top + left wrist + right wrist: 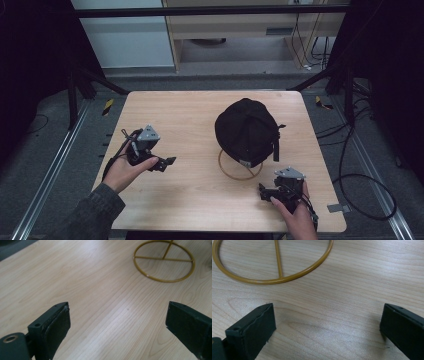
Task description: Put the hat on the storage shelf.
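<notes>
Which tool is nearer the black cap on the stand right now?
The right tool, though not by much. It sits just in front of the black cap, slightly to its right, open. The left tool is off to the cap's left, across bare table, also open.

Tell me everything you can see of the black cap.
The black cap looks like dark fabric, with a rounded crown of seamed panels and a strap hanging at its right side. It sits raised on a gold wire stand, right of the table centre. Neither claw touches it.
</notes>
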